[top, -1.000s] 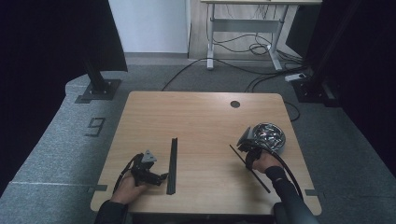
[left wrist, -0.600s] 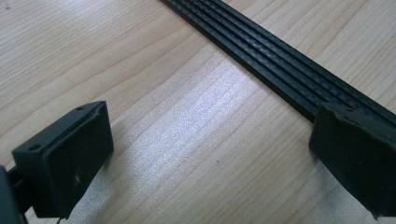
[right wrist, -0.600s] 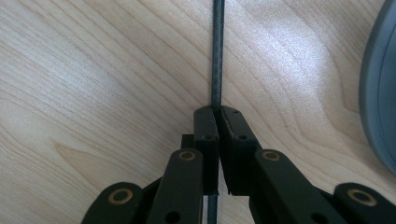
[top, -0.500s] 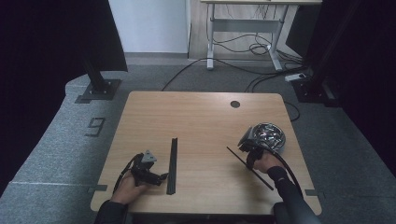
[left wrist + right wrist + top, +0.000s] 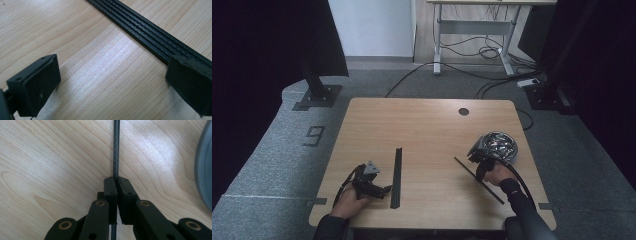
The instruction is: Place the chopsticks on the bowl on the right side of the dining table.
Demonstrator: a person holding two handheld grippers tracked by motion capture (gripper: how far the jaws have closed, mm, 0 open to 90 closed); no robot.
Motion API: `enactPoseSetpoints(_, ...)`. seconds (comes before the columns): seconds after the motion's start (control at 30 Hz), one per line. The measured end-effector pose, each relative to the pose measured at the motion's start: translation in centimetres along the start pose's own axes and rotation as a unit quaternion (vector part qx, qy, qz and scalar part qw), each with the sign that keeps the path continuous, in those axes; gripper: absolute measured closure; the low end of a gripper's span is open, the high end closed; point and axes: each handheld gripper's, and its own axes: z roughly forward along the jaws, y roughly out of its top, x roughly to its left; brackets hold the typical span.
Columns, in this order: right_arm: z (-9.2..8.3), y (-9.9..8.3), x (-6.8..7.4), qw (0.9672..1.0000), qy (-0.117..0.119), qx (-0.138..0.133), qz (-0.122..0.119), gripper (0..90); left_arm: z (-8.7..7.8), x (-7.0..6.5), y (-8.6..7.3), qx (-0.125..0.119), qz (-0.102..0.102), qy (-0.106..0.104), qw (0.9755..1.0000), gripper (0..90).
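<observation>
At the right side of the table (image 5: 422,130), gripped a thin strip (image 5: 477,180) (image 5: 115,150) edge-on in the right gripper (image 5: 479,167) (image 5: 115,180), jaws pressed together on it, just beside a shiny bowl (image 5: 499,145) (image 5: 206,170). Showed, in the right gripper view, the strip running straight out from between the pads, its lower edge apparently on the wood. On the left, held the left gripper (image 5: 384,189) (image 5: 113,62) low with jaws well apart, nothing between them, one jaw at the edge of a wide ribbed strip (image 5: 396,175) (image 5: 150,37) lying flat. Judged the step as bringing the thin strip over to the wide one. Called for a firm, even squeeze, since so narrow a piece could pivot or slip between the pads. Looked wise to lift it clear of the wood before moving, to hold it level, and to steer away from the bowl. Seemed useful too to close the left jaws across the wide strip first, to stop it sliding.
</observation>
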Motion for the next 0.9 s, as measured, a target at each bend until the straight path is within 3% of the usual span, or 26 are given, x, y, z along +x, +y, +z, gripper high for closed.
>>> enactPoseSetpoints(0.2, -1.3, -0.1, 0.2, 0.9999, 0.003, -0.010, -0.003, 85.9, 0.0, 0.0, 0.0, 0.000, -0.001, 0.000, 1.0000, 0.0)
enactPoseSetpoints(0.47, -3.0, -0.4, -0.2, 0.9993, 0.025, -0.028, 0.009, 85.8, 0.0, 0.0, 0.0, 0.000, 0.000, 0.000, 1.0000, 0.0)
enactPoseSetpoints(0.9, -6.6, -0.3, -0.4, 0.9991, 0.019, -0.038, 0.008, 85.7, 0.0, 0.0, 0.0, -0.001, 0.000, 0.000, 1.0000, 0.0)
